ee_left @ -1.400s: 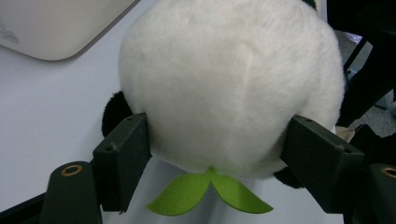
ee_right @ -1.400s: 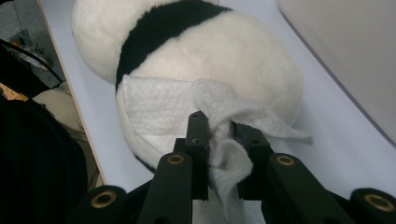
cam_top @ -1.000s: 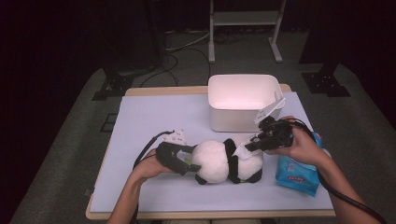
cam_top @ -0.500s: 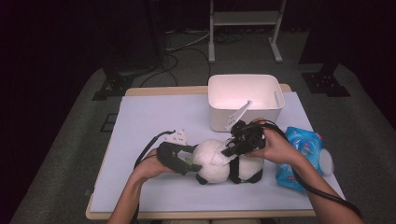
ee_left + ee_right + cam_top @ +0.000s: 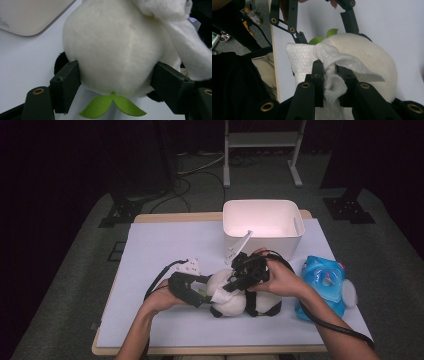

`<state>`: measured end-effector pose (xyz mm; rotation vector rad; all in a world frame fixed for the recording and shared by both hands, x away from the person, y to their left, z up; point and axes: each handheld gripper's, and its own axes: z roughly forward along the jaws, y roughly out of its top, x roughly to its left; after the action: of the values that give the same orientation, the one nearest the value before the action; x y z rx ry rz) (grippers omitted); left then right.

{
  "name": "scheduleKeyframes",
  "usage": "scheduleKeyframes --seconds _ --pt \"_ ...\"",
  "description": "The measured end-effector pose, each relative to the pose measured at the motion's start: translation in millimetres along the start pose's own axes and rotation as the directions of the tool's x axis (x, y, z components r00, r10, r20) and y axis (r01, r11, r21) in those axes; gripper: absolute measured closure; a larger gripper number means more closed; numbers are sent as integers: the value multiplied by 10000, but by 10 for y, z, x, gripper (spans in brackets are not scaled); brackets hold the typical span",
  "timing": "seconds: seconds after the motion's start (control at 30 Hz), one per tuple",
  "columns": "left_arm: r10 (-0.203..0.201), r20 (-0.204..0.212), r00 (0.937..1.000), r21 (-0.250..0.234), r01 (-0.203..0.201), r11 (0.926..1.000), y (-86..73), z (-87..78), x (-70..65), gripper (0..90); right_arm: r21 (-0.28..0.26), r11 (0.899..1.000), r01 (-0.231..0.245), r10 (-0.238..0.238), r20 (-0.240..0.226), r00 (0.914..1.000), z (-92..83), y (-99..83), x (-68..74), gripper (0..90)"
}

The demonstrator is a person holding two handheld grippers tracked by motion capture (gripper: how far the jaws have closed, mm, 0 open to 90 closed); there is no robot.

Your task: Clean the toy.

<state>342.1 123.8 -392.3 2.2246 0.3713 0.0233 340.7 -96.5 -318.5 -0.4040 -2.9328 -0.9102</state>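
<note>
A person sits at a table (image 5: 150,245) covered with a pale sheet, holding a gripper in each hand. A plush panda (image 5: 240,297), white with black limbs, lies on its side near the front middle of the table, between the two hands.

The left gripper (image 5: 200,292) comes in from the left and clamps the panda's round white head. In the left gripper view, its two black jaws press into either side of the head (image 5: 120,50), set fairly wide apart because the head is broad. A small green felt leaf (image 5: 112,106) pokes out under the head, just above the table.

The right gripper (image 5: 227,292) reaches in from the right, over the panda's body. Its jaws are drawn close together and pinch a crumpled white wipe (image 5: 332,72). In the right gripper view, the wipe bunches up between the jaws and drapes over the top of the panda's head, touching the fur. The left gripper's jaws can be seen beyond it, on either side of the head.

Behind the panda, towards the back of the table, stands a white plastic bin (image 5: 262,225), open at the top. At the right side of the table, near the person's right forearm, lies a blue packet (image 5: 325,282).
</note>
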Motion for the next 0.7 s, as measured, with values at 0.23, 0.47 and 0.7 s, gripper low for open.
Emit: scheduleKeyframes --seconds 0.23,0.47,0.7 --pt "9 12 10000 -4 -9 10000 -4 -1 4 237 112 9997 207 -205 -158 9997 51 47 60 769" --pt "-19 -19 10000 -32 19 10000 -5 2 7 237 288 9995 87 -83 -125 9999 -9 -55 65 769" --pt "-61 -16 10000 -30 61 10000 -9 1 13 238 434 9990 -125 122 74 9999 -90 -182 20 770"
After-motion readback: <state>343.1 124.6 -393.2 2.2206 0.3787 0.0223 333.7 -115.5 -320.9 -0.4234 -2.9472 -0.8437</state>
